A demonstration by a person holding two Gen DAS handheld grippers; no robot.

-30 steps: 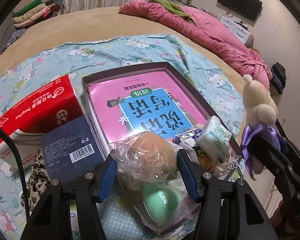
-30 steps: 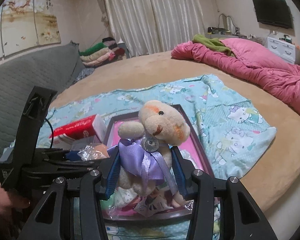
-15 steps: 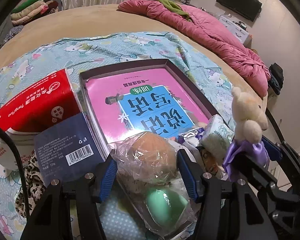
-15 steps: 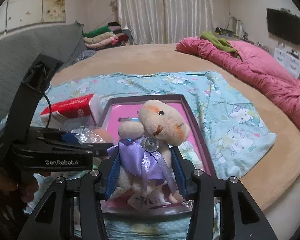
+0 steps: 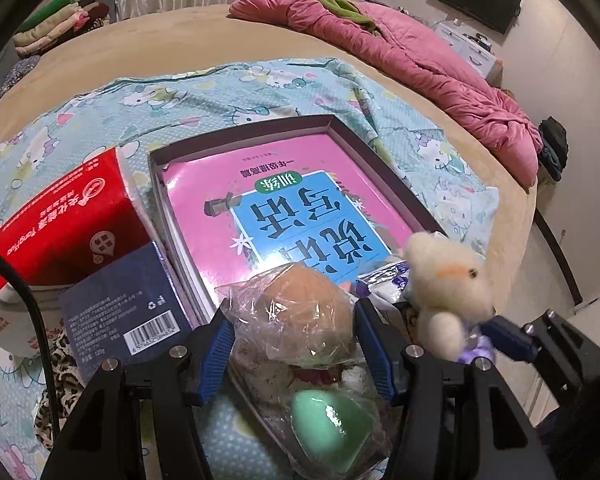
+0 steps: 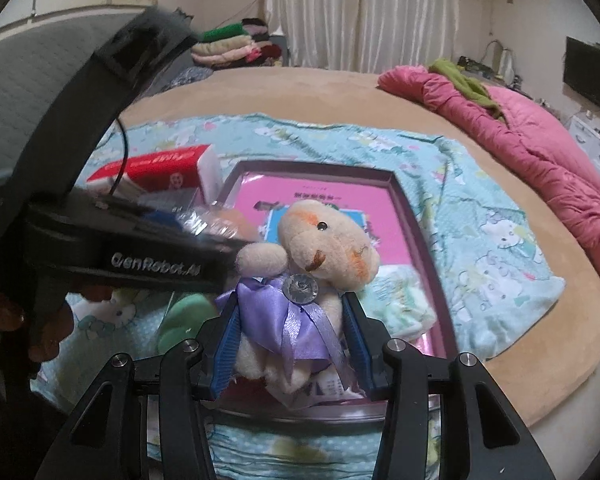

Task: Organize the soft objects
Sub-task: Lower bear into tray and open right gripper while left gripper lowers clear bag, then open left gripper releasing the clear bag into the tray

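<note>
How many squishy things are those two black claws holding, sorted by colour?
Cream plush bear in a purple ribbon dress, in the right gripper: 1
Orange-brown sponge egg in the clear plastic bag, in the left gripper: 1
Green sponge egg, same bag: 1
Total: 3

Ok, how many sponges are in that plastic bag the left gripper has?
2 visible: a tan sponge up between the left gripper's fingers, a green sponge lower in the bag. More could be hidden.
</note>
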